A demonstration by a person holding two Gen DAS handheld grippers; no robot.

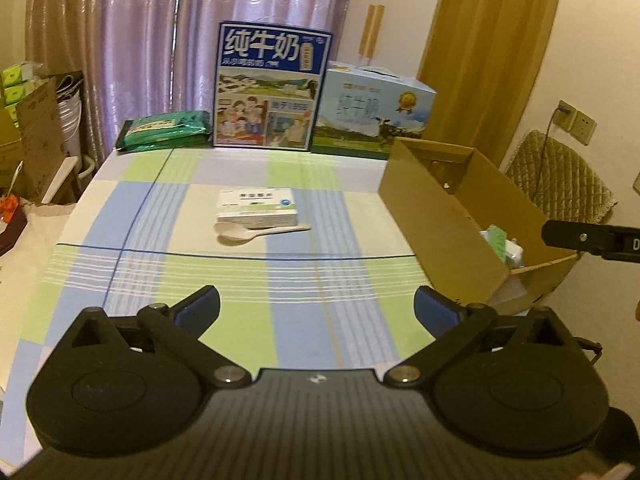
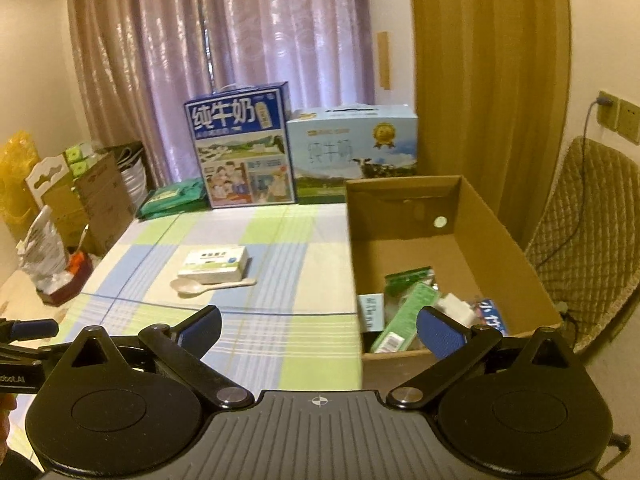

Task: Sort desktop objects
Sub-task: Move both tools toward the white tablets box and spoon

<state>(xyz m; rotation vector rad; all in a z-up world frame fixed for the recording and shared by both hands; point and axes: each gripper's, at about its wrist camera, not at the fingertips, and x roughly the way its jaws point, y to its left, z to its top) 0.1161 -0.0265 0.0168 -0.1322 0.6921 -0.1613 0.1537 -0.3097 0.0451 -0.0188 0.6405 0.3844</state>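
Observation:
A small white and green medicine box lies mid-table on the checked cloth, with a pale spoon touching its near side. An open cardboard box stands at the table's right edge and holds several packets. My left gripper is open and empty above the near part of the cloth. My right gripper is open and empty too, hovering over the cardboard box's near left corner. Part of the right gripper shows at the left wrist view's right edge.
Two milk cartons and a green packet line the table's far edge by the curtains. Cardboard boxes and bags crowd the floor to the left. A quilted chair stands to the right.

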